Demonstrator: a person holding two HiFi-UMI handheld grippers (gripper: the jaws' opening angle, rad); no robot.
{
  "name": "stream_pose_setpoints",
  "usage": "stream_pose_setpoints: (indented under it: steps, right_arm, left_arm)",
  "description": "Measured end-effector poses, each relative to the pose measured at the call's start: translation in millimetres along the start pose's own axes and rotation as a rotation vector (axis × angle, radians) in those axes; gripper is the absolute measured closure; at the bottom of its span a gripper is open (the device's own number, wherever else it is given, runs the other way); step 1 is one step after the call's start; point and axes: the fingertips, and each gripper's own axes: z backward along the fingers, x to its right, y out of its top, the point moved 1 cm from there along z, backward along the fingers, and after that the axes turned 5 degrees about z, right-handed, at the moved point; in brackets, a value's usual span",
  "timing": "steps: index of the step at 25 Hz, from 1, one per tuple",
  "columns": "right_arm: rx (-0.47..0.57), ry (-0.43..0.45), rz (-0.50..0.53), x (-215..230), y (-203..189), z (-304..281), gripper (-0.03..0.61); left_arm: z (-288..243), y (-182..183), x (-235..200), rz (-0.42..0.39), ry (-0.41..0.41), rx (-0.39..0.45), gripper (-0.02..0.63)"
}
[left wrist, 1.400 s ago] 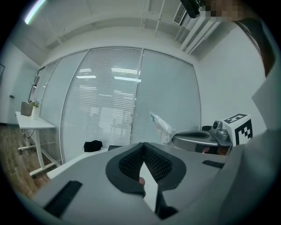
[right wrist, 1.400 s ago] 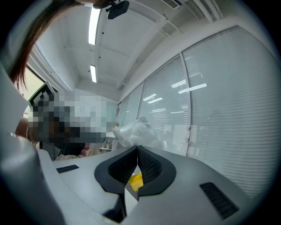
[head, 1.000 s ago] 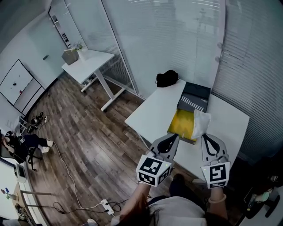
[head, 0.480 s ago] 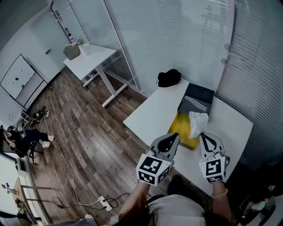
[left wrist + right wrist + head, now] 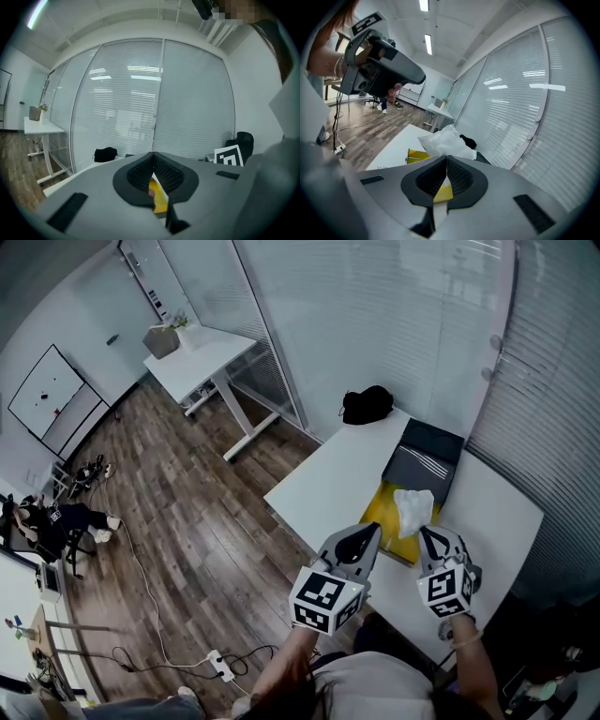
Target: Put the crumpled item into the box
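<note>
White crumpled plastic, the crumpled item (image 5: 412, 510), sits pinched at the very tips of the right claw (image 5: 428, 536). In the right gripper view the two jaws of that claw (image 5: 446, 160) meet along their upper edge, and the crumpled item (image 5: 446, 142) bulges out just beyond them, spreading wider than the tips. From the head view it hangs over the right part of the yellow inside of the box (image 5: 382, 514), close to the end where the dark lid (image 5: 427, 457) lies folded back. Whether it touches the box floor cannot be told.

Just left of it, the left claw (image 5: 368, 532) is held over the near edge of the white table (image 5: 323, 486). Its jaws (image 5: 153, 155) are pressed together with nothing between them, and only a sliver of the yellow box (image 5: 159, 200) shows behind their lower gap. A black bundle (image 5: 367, 405) rests at the far corner of the table, well apart from both claws.
</note>
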Motion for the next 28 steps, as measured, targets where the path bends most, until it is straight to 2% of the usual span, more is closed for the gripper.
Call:
stream_pose_setpoints:
  steps: [12,18,28]
  right_arm:
    - [-0.104,0.153,0.076,-32.0,-49.3,-64.8,0.549]
    - [-0.158,0.216,0.101,-44.8,-61.4,-82.9,0.549]
    - [-0.262,0.307,0.217,-67.1,-88.0,-107.6,0.549]
  left_arm:
    - [-19.2,-0.9,-7.3,-0.006,0.013,-0.008,0.595]
    - [-23.9,4.4,-14.1,-0.001,0.026,-0.011,0.595]
    - [-35.3,-5.6,-24.4,0.008,0.033,-0.035,0.595]
